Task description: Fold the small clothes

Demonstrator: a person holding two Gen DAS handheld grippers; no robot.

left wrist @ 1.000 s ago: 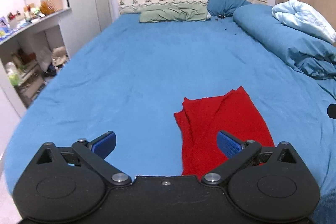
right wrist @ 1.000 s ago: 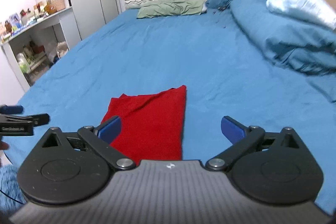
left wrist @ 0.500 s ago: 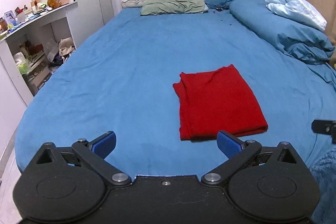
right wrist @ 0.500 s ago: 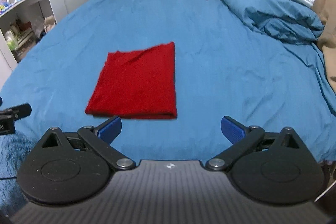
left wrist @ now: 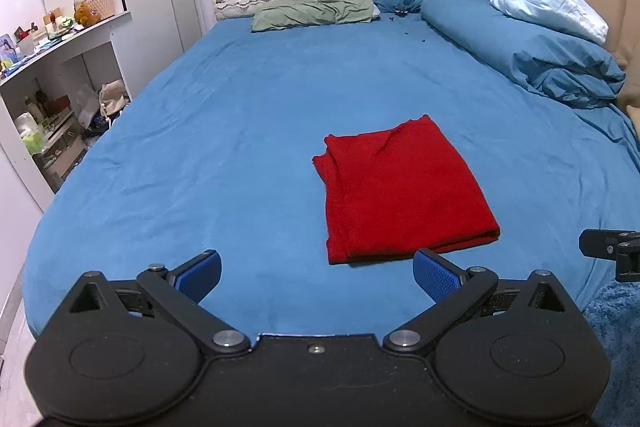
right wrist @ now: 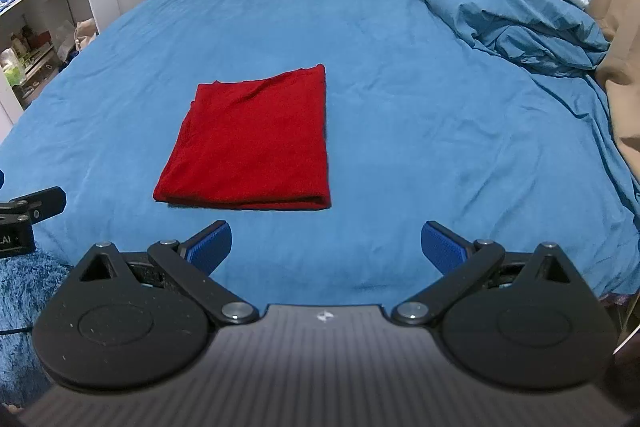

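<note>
A red garment (left wrist: 402, 189) lies folded into a flat rectangle on the blue bed sheet (left wrist: 240, 131), near the bed's front edge. It also shows in the right wrist view (right wrist: 256, 143). My left gripper (left wrist: 317, 273) is open and empty, held above the front edge of the bed, short of the garment and a little left of it. My right gripper (right wrist: 326, 247) is open and empty, held back from the garment and to its right. Each gripper's tip shows at the edge of the other's view.
A rolled blue duvet (left wrist: 532, 55) with a light blue blanket (left wrist: 548, 3) lies along the right side. Green and blue pillows (left wrist: 316, 13) rest at the headboard. White shelves (left wrist: 52, 99) with clutter stand left of the bed. A fluffy blue rug (right wrist: 20, 291) lies below.
Both grippers have pulled back and up from the garment, which now lies whole in view and farther away. Both stayed open.
</note>
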